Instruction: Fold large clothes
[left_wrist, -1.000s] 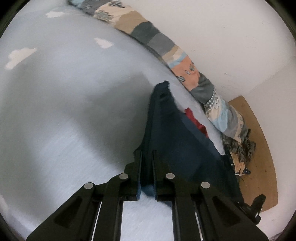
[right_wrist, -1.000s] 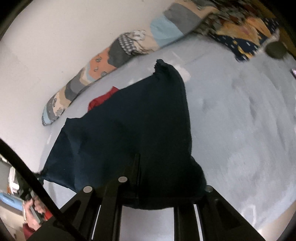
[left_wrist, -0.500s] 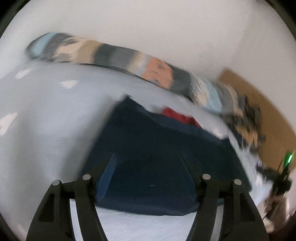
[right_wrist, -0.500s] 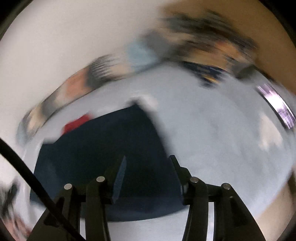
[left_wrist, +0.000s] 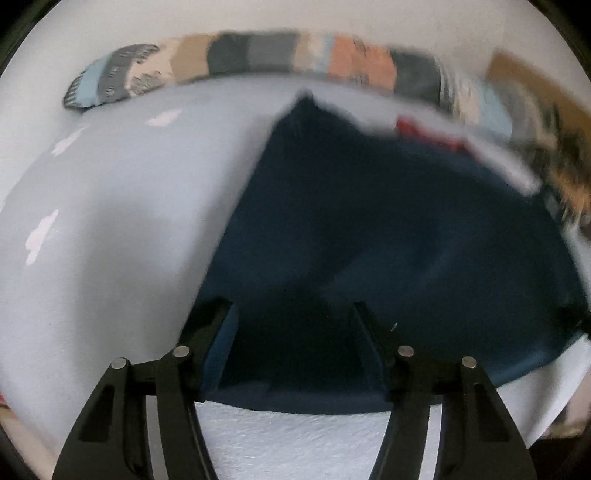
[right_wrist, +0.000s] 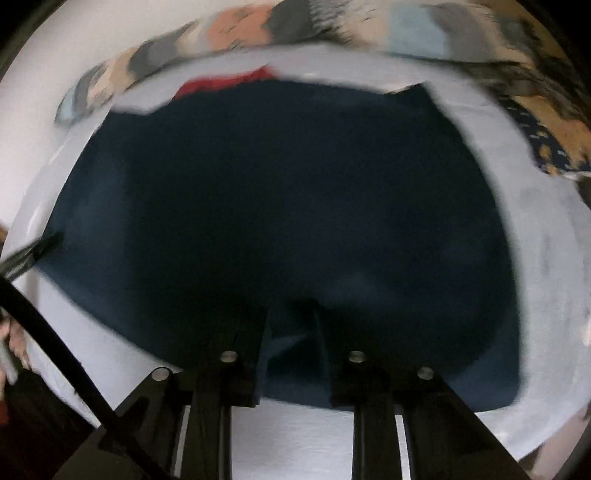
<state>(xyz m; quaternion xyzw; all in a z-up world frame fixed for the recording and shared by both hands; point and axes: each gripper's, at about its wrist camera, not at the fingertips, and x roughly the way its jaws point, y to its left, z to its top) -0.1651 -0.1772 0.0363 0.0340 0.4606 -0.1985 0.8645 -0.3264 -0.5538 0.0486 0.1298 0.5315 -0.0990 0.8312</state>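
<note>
A large dark navy garment (left_wrist: 369, 229) lies spread flat on the pale blue bed sheet (left_wrist: 110, 221); it fills most of the right wrist view (right_wrist: 288, 206). My left gripper (left_wrist: 291, 314) is open, its fingers over the garment's near left part, holding nothing. My right gripper (right_wrist: 290, 314) is open with a narrower gap, its fingers over the garment's near edge. A red cloth (left_wrist: 428, 134) peeks out from behind the garment's far edge and also shows in the right wrist view (right_wrist: 225, 81). Both views are motion-blurred.
A long patchwork bolster (left_wrist: 277, 59) runs along the white wall at the far side of the bed. A patterned bundle of fabric (right_wrist: 546, 122) lies at the far right. A brown board (left_wrist: 528, 81) stands at the right. A black cable (right_wrist: 55, 332) crosses the lower left.
Both grippers were shut on the lifted navy garment; they have opened and let it go. The garment now lies flat and both cameras have swung to face it.
</note>
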